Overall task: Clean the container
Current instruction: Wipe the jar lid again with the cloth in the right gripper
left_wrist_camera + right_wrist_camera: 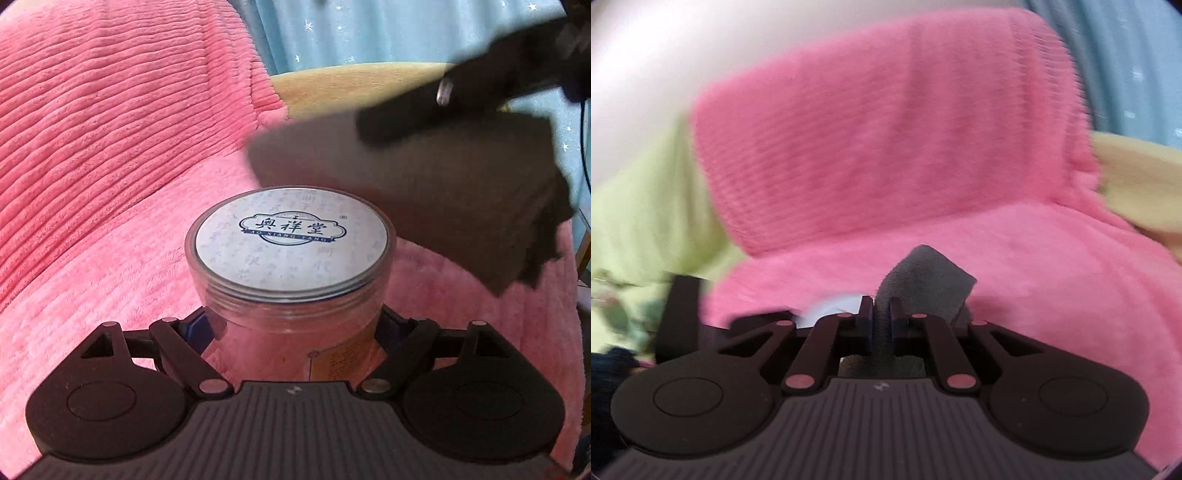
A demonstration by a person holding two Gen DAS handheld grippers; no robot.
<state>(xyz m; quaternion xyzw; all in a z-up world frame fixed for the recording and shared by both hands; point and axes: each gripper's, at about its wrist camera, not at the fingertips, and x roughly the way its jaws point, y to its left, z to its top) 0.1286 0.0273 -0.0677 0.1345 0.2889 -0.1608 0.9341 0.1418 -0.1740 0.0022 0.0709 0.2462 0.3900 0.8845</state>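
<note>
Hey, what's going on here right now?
A person is cleaning a clear plastic jar with two handheld grippers. The left gripper is clamped around the jar's body, holding it upright over a pink blanket. The right gripper is shut on a folded dark cloth, which hangs just beside and above the lid, apparently not touching it.

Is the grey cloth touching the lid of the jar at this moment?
Cannot tell. In the left wrist view the cloth hangs blurred beside the lid, their edges overlapping; no clear gap or contact shows.
</note>
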